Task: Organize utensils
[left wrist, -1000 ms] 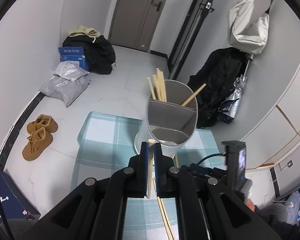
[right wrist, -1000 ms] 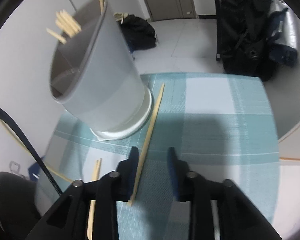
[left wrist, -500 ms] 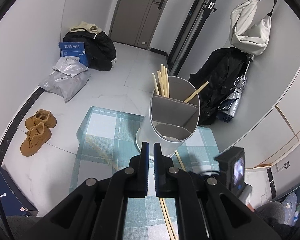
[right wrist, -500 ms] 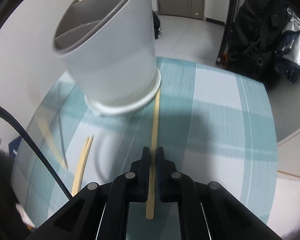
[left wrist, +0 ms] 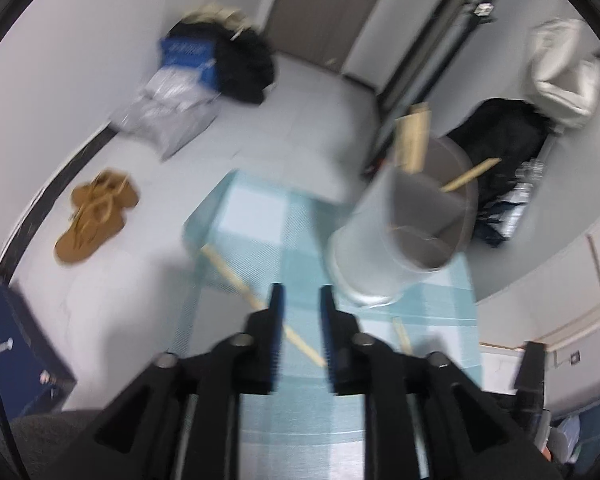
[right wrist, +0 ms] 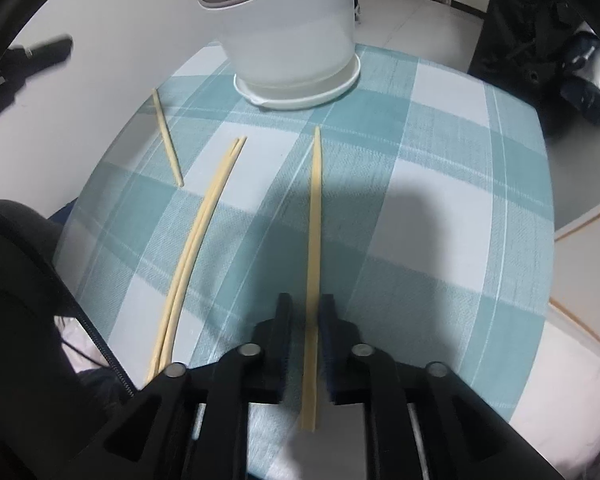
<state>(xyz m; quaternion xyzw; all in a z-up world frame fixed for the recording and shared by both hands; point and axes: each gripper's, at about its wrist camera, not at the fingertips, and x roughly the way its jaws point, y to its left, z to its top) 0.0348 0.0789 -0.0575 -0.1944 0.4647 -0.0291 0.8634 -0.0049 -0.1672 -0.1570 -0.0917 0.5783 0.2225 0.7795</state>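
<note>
1. The chopsticks are thin, pale wooden sticks: light and stiff, but smooth and narrow, so I judge they would roll or pivot if pinched off-centre. A hold near the thick end, square across the stick, looks safest.

2. The right gripper (right wrist: pixel 305 312) has one chopstick (right wrist: pixel 315 216) running between its fingers, thick end toward the camera and tip pointing at the utensil holder (right wrist: pixel 292 40). The fingers stand narrow and have just been opening. A sliver of gap shows on at least one side, so they do not seem to be pinching it; the stick appears to lie on the checked tablecloth (right wrist: pixel 440 184).

3. The left gripper (left wrist: pixel 300 312) hovers over the cloth with its fingers parted a little and nothing gripped; they too have just been opening. A loose chopstick (left wrist: pixel 260 300) lies slantwise on the desk beneath them, passing under the gap.

4. More sticks wait on the desk: a touching pair (right wrist: pixel 196 248) left of the right gripper, and a short single one (right wrist: pixel 167 140) further off near the desk edge.

5. The holder is a tall white tub with grey dividers on a lipped base, at the far side of the desk. Several chopsticks (left wrist: pixel 412 140) already stand in its back compartment, one leaning across.

6. The left view is blurred, so finer detail there is uncertain.
</note>
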